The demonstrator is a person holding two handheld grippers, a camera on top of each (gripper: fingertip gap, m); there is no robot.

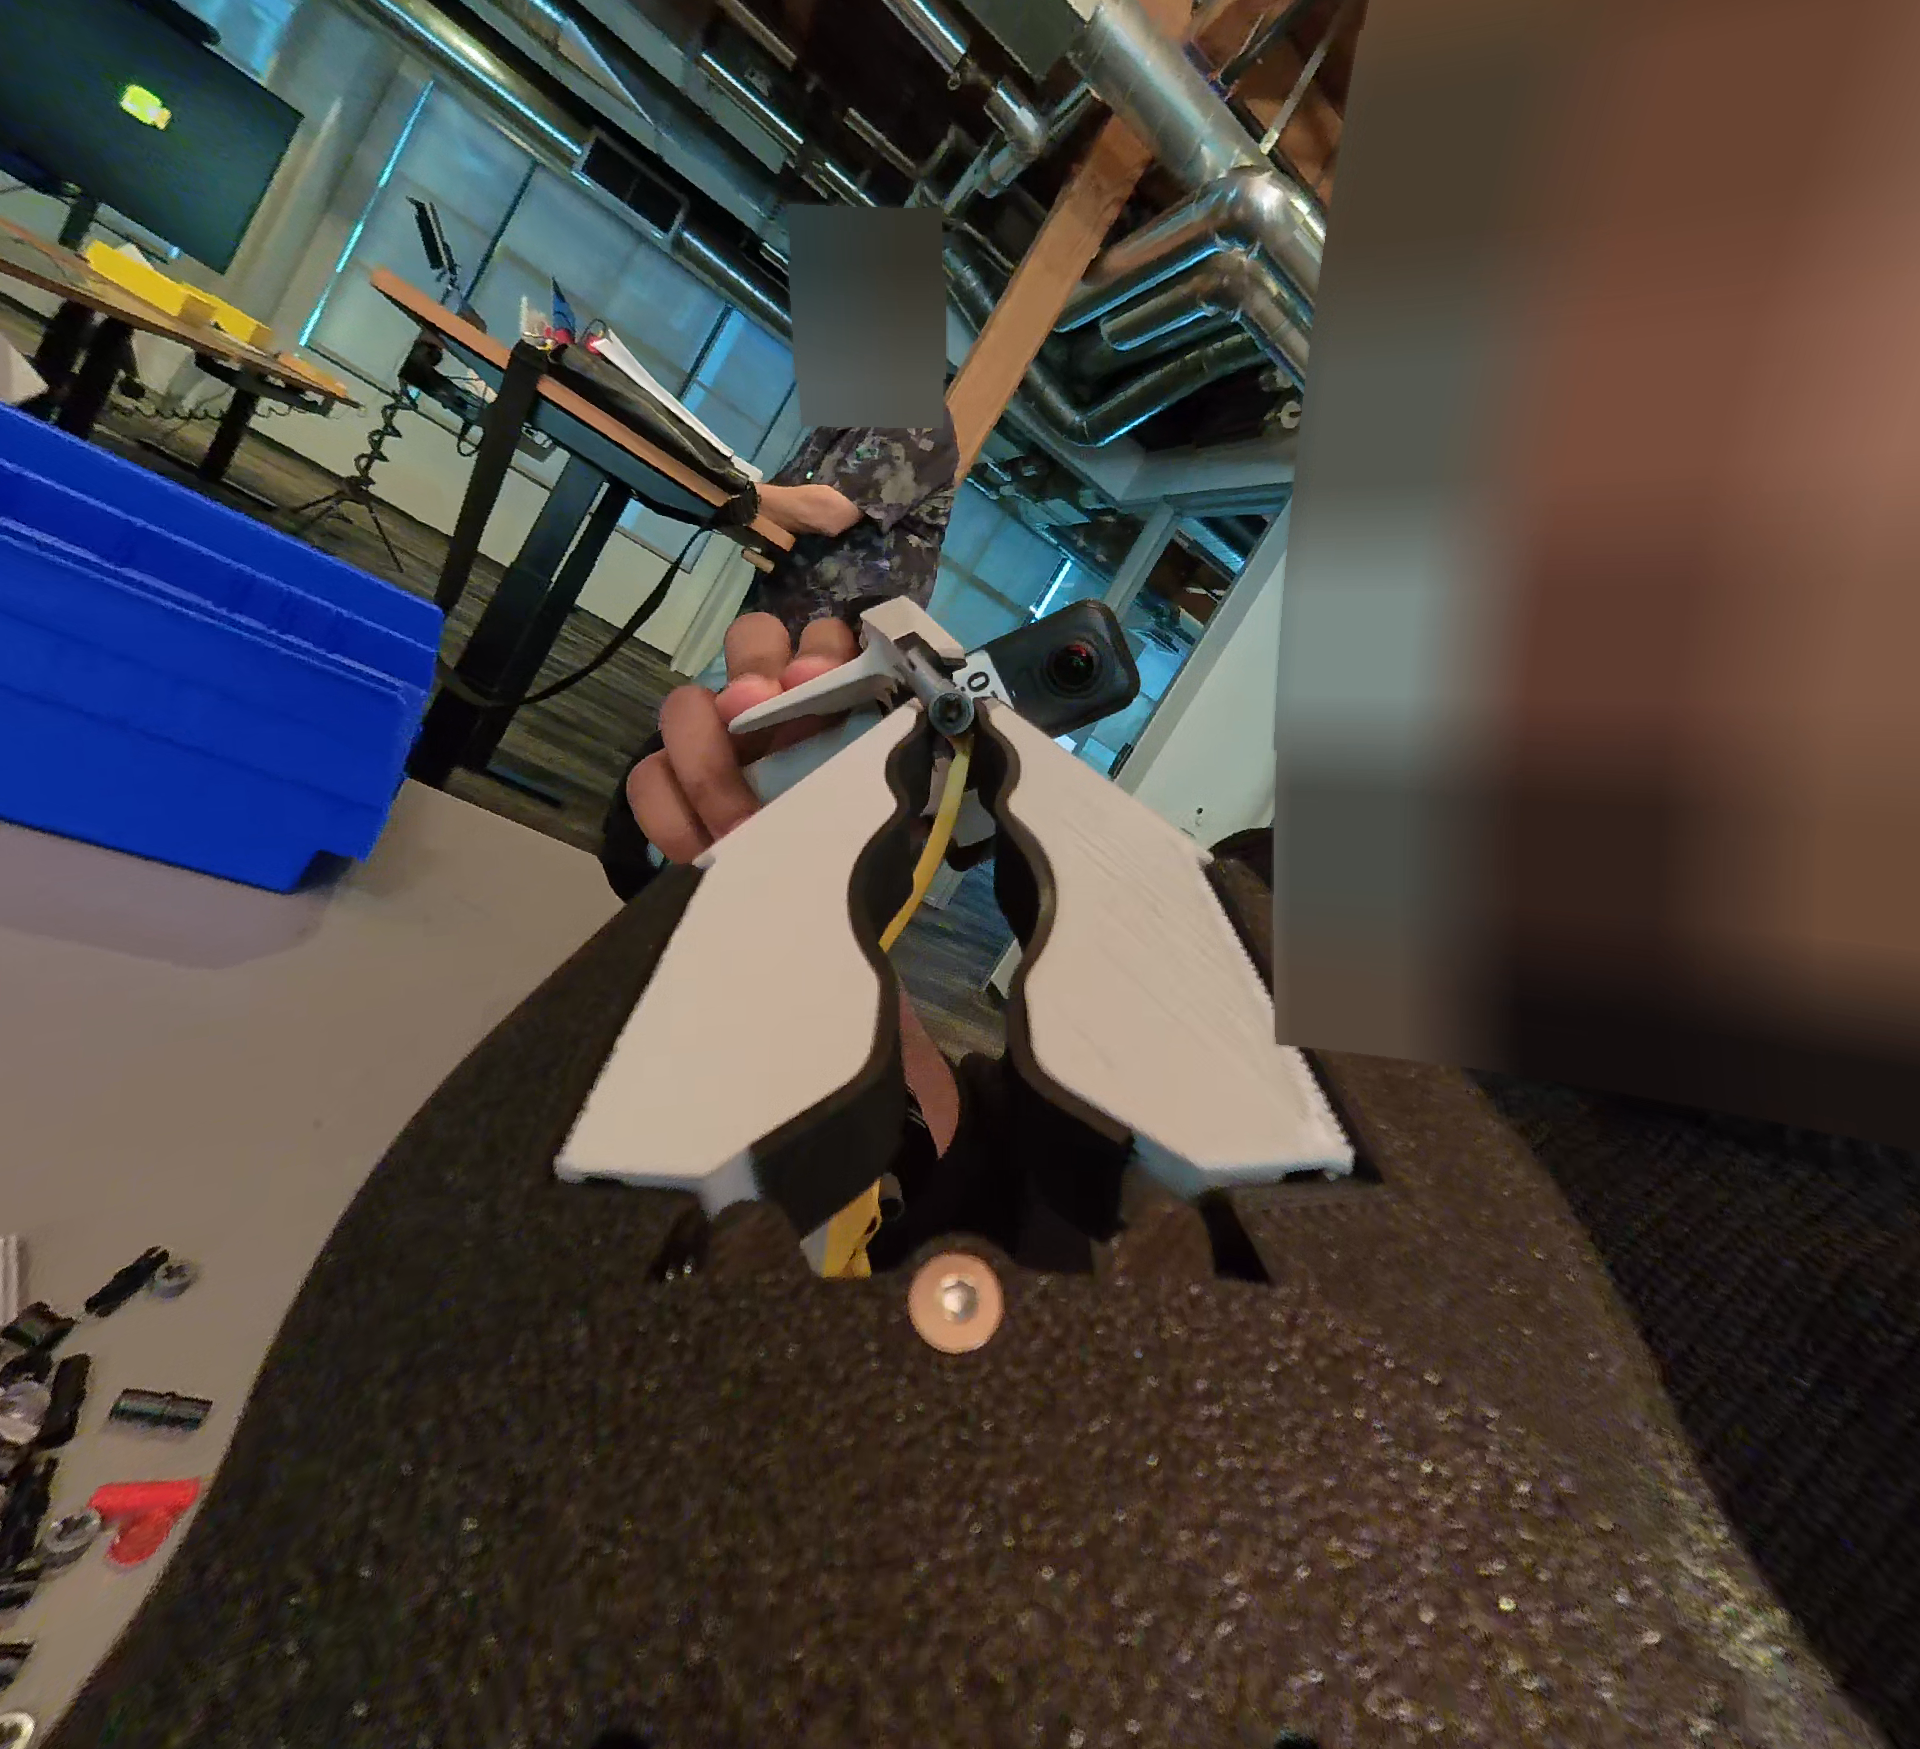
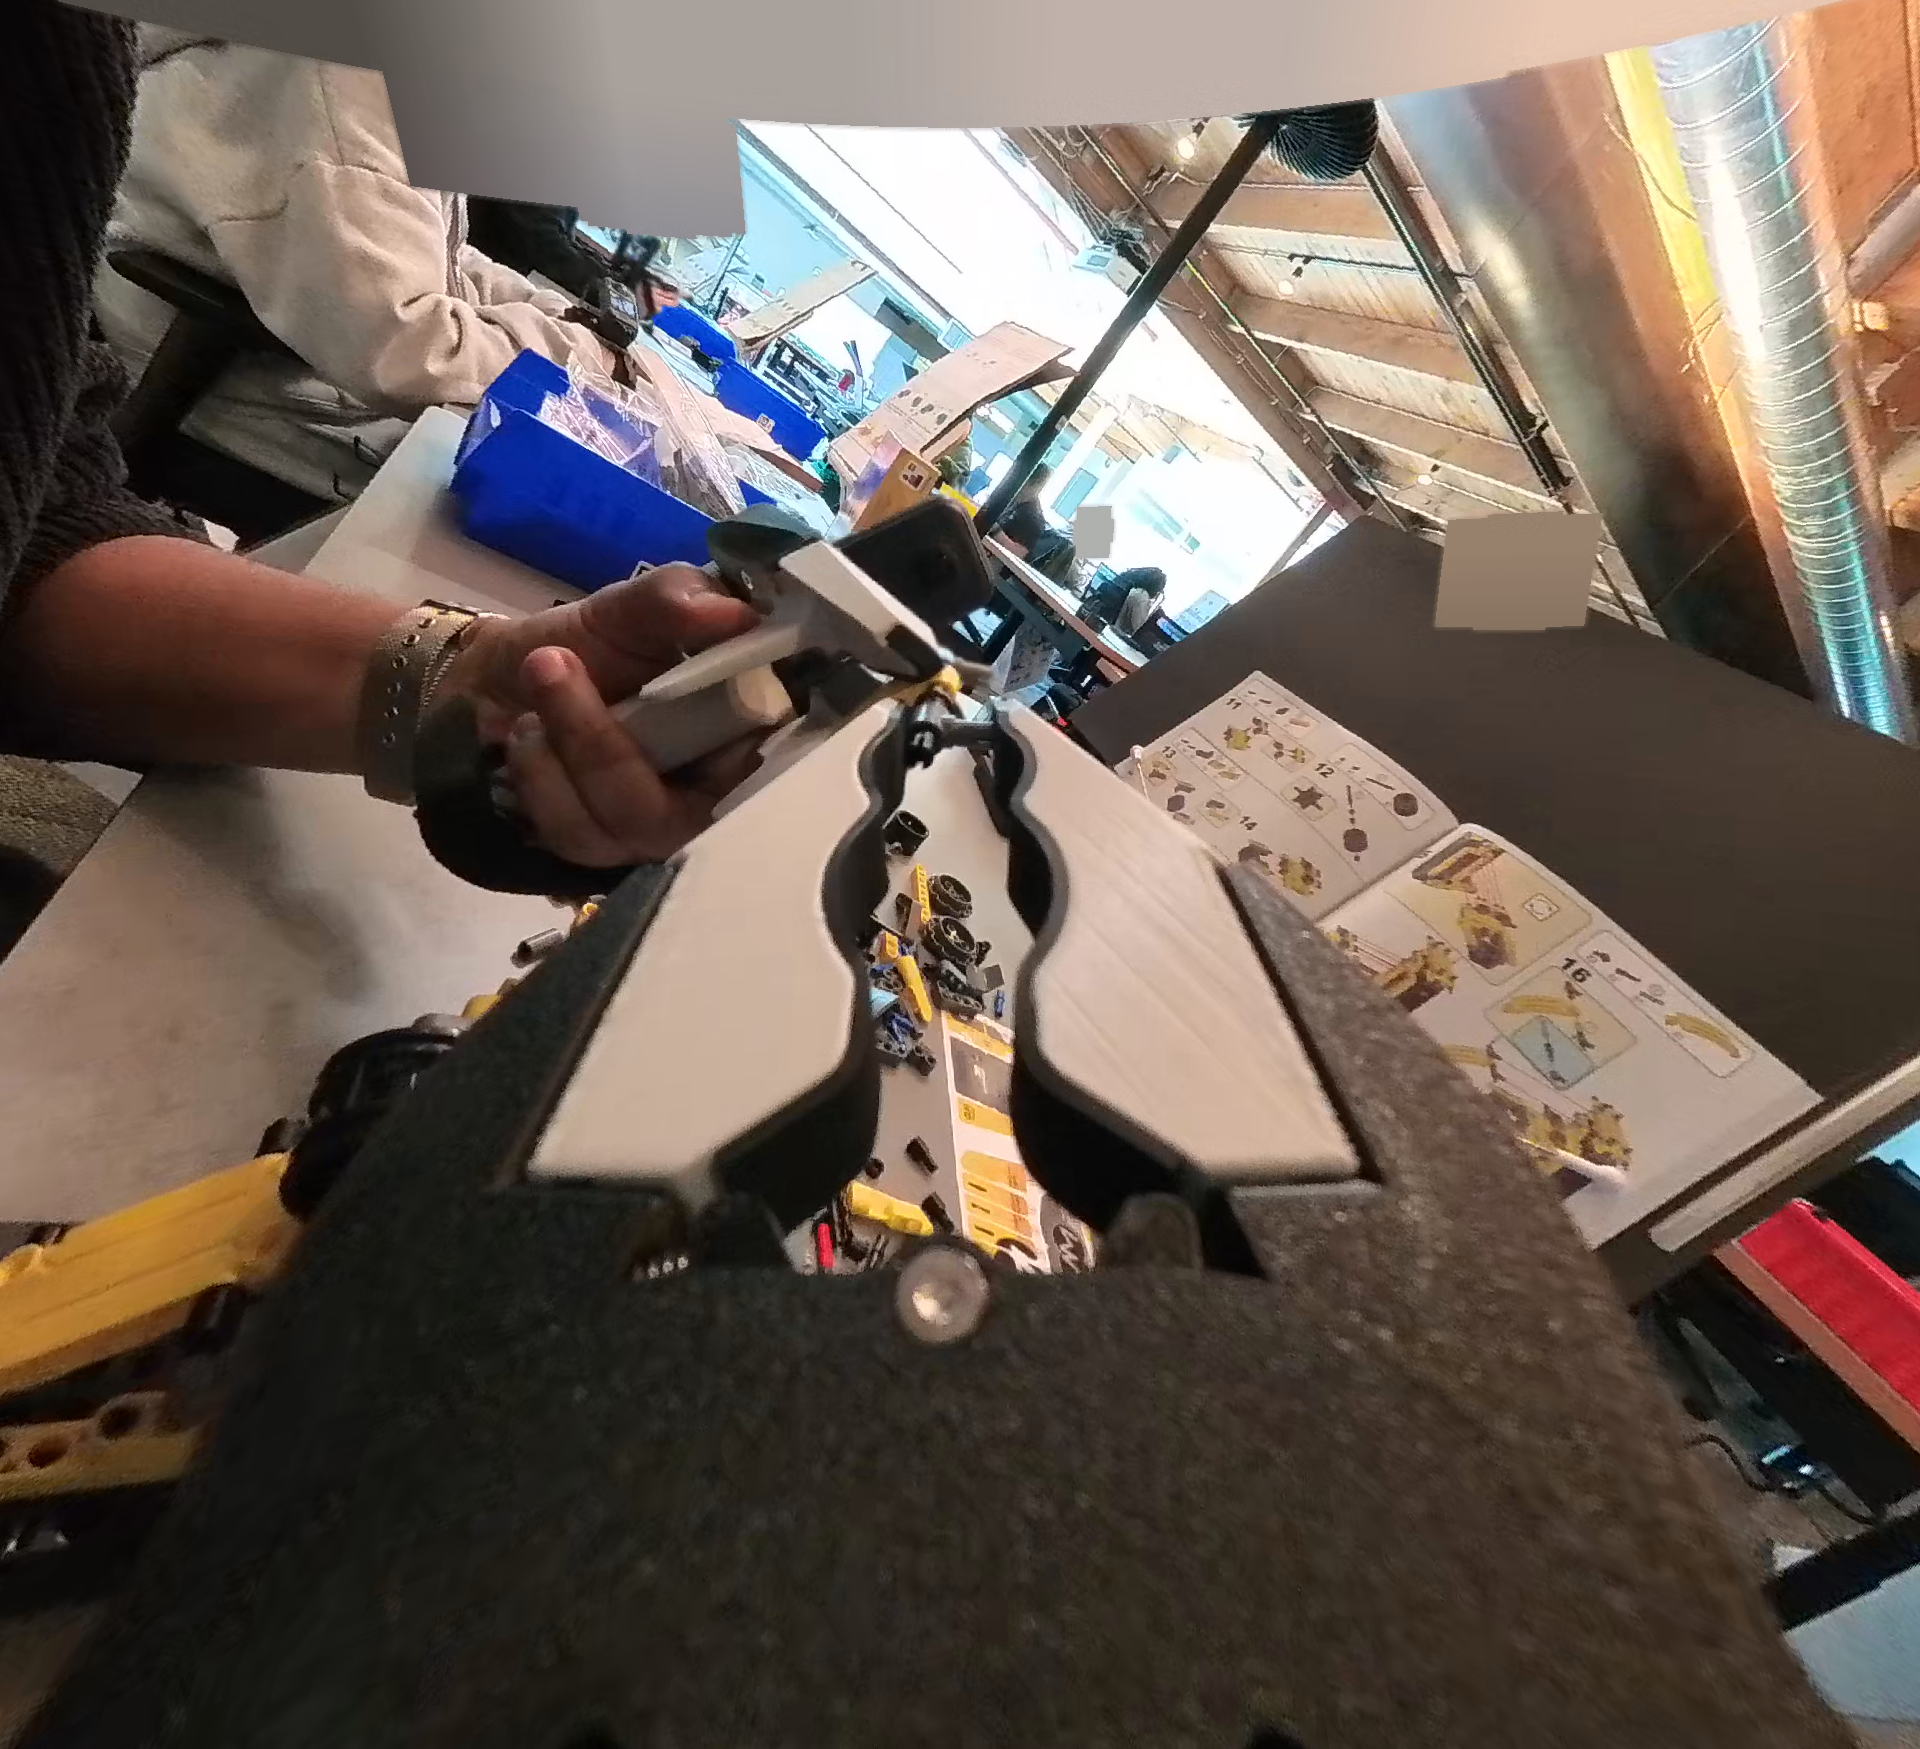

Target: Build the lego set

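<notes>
Between the tips of the left gripper [image 1: 951,725] sits a small dark pin [image 1: 948,712] with a thin yellow band [image 1: 928,852] trailing; closed on it. The right gripper [image 2: 951,735] pinches the same tiny piece [image 2: 935,735] above the table [image 2: 187,920]. Looks light, stiff and slippery; hold at the tips, across the shaft.

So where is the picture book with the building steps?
The open instruction booklet shows in the right wrist view, lying propped on a dark board just right of the right gripper, past the scattered small building pieces on the table.

blue bin [image 1: 197,619] | instruction booklet [image 2: 1455,930] | loose bricks [image 2: 925,961] | desk [image 1: 582,411]
</notes>
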